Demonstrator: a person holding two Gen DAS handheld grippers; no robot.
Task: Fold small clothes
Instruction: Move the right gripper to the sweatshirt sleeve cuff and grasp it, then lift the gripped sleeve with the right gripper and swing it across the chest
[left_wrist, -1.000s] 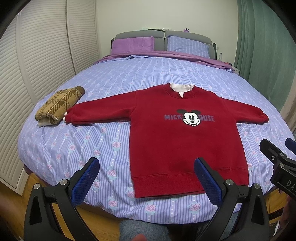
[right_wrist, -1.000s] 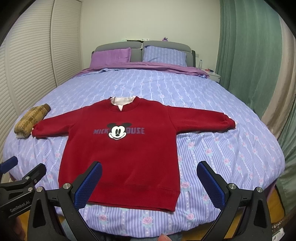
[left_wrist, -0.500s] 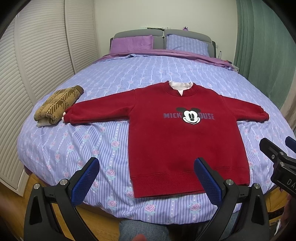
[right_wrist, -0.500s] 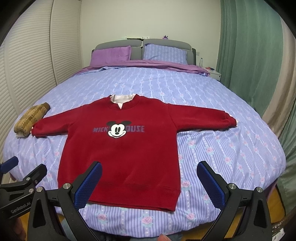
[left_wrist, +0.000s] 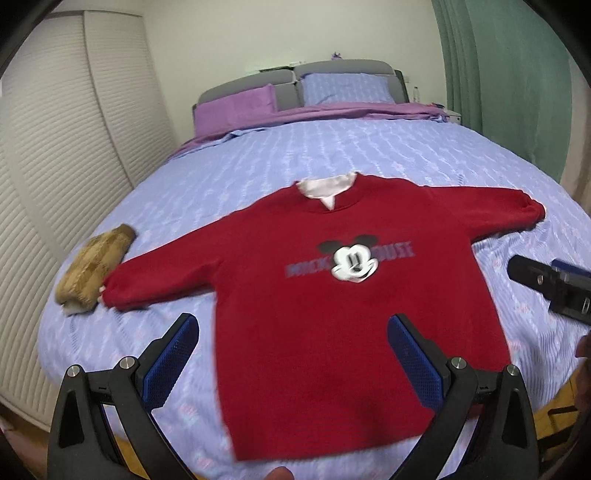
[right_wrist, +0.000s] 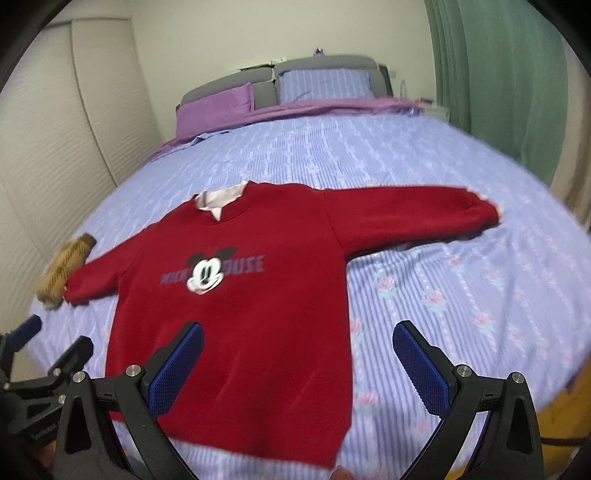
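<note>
A red Mickey Mouse sweatshirt (left_wrist: 332, 302) lies flat and face up on the bed, both sleeves spread out; it also shows in the right wrist view (right_wrist: 240, 314). My left gripper (left_wrist: 295, 354) is open and empty, hovering over the sweatshirt's lower left body near the hem. My right gripper (right_wrist: 299, 369) is open and empty over the lower right body and hem. The right gripper also appears at the right edge of the left wrist view (left_wrist: 554, 288), and the left gripper at the lower left of the right wrist view (right_wrist: 40, 373).
A folded tan plaid garment (left_wrist: 92, 266) lies beside the left sleeve cuff near the bed's left edge. The lilac flowered bedspread (right_wrist: 461, 295) covers the bed. Pillows (left_wrist: 343, 88) and a headboard at the far end. White louvred doors left, green curtain (left_wrist: 517, 81) right.
Both grippers have moved forward and lower towards the bed, tilting; the sweatshirt looks larger and the views are blurred. The sweatshirt has not moved. Both grippers stay open.
</note>
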